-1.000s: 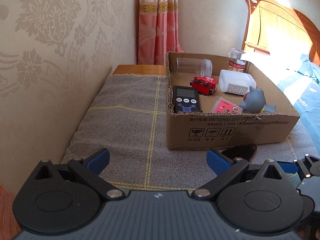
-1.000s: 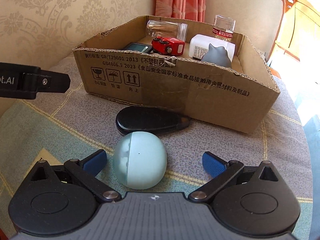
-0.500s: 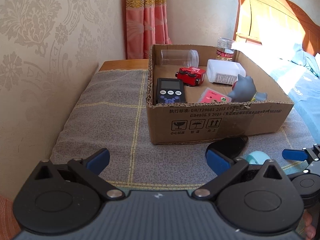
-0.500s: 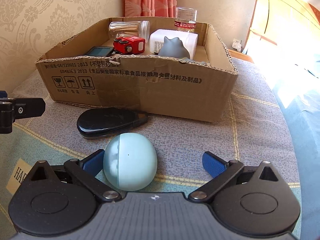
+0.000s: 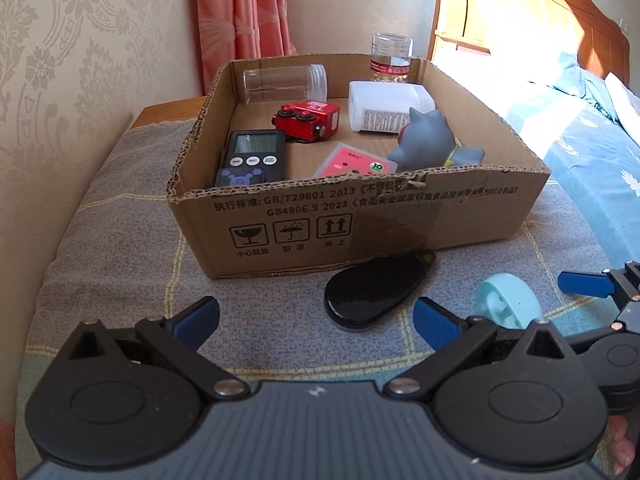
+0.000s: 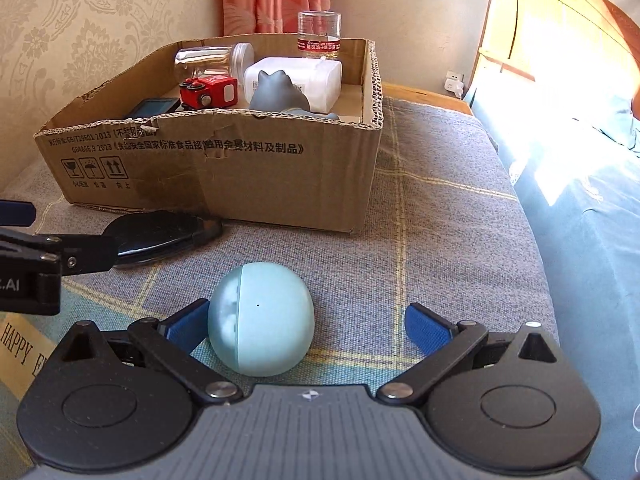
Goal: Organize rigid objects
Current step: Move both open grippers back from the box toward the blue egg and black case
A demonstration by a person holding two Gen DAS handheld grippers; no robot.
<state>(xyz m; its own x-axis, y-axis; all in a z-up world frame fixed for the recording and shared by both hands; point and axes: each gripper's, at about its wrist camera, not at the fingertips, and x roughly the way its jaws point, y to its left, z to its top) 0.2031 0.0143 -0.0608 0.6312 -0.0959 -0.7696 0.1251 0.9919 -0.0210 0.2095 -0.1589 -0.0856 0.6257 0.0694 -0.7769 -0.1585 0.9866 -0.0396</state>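
We had most of the job done, by the look of it. The cardboard box already held seven things: one clear jar lying on its side, one red toy car, one white plastic bottle, one grey cat toy, one black timer, one small dark blue card and one pink card box. One clear bottle with a red label stood at the far wall of the box; we could not tell if it was inside or just behind.

Two things still lay on the grey cloth in front of the box. One was a flat black case, almost touching the box. The other was a round pale blue case, a bit nearer to us.

Our right gripper was wide open, with the blue case between its jaws, right against the left pad. It was not squeezing yet. Our left gripper was wide open too and held nothing, with the black case just ahead of it.

We think two more trips to the box were left.
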